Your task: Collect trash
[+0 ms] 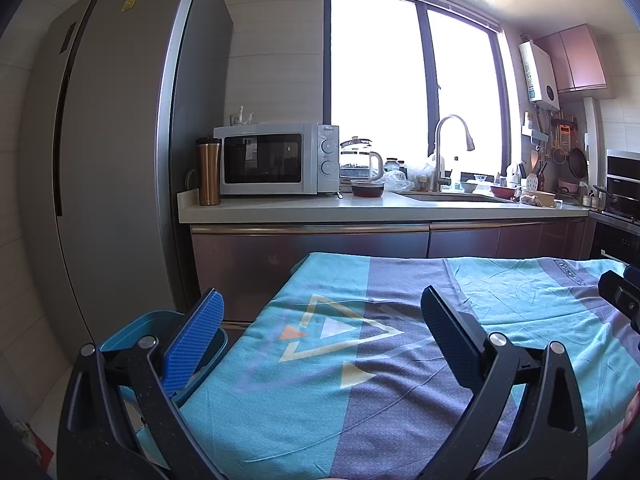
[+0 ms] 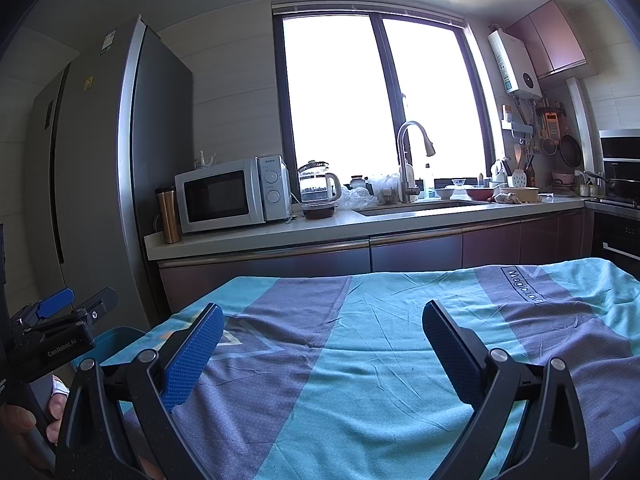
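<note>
Both grippers level, side by side.
Left gripper (image 1: 324, 332) and right gripper (image 2: 323, 340) spread wide, apparently holding nothing.

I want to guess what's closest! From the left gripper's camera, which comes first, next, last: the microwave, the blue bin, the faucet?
1. Blue bin, right by the left gripper, lower left.
2. Microwave, on the counter's left.
3. Faucet, farther right by the window.

home kitchen: microwave (image 1: 276, 159), sink faucet (image 1: 450, 148), fridge (image 1: 116, 160).

Bright window (image 1: 412, 92) above a kitchen counter (image 1: 360, 210), tall grey fridge (image 1: 116, 152) at left.
</note>
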`<state>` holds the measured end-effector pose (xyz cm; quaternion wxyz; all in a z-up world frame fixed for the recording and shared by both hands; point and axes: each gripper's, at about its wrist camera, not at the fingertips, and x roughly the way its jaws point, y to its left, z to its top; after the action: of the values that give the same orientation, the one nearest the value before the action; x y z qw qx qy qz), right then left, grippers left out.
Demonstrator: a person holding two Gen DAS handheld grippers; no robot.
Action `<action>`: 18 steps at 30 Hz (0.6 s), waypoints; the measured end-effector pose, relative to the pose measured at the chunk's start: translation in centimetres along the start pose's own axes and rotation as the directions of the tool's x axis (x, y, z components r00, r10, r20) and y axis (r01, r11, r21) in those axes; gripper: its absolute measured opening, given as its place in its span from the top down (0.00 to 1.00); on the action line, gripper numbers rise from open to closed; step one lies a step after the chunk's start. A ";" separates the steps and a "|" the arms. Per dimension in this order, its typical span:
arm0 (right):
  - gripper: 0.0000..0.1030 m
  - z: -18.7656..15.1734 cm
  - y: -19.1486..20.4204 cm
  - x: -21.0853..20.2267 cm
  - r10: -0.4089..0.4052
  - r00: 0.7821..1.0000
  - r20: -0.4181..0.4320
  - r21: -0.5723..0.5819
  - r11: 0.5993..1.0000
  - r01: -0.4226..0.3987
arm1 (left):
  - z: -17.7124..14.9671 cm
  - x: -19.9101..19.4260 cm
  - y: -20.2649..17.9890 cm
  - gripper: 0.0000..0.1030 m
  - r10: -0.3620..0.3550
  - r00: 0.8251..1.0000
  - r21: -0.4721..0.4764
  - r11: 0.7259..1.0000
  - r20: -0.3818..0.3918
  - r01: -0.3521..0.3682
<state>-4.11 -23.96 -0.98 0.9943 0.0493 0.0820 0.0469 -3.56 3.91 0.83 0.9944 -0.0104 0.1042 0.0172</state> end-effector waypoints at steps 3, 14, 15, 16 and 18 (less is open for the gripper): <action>0.07 0.0 0.0 0.1 0.001 1.000 -0.002 0.000 1.000 -0.001 | 0.0 0.0 0.0 0.06 0.000 1.000 -0.001 1.000 -0.001 0.000; 0.07 0.0 -0.2 0.2 -0.001 1.000 -0.003 0.005 1.000 0.001 | -0.5 0.2 -0.4 0.06 -0.010 1.000 0.002 1.000 -0.015 0.010; 0.07 0.0 -0.2 0.2 -0.002 1.000 -0.003 0.006 1.000 0.002 | -0.5 0.2 -0.4 0.06 -0.012 1.000 0.004 1.000 -0.014 0.012; 0.07 0.0 -0.2 0.3 -0.003 1.000 -0.003 0.007 1.000 0.003 | -0.6 0.2 -0.5 0.06 -0.011 1.000 0.009 1.000 -0.012 0.011; 0.07 0.0 -0.2 0.2 -0.005 1.000 -0.002 0.011 1.000 0.005 | -0.6 0.3 -0.7 0.06 -0.013 1.000 0.016 1.000 -0.013 0.013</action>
<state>-3.94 -24.18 -1.07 0.9941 0.0543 0.0832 0.0442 -3.32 3.17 0.21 0.9938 -0.0031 0.1105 0.0098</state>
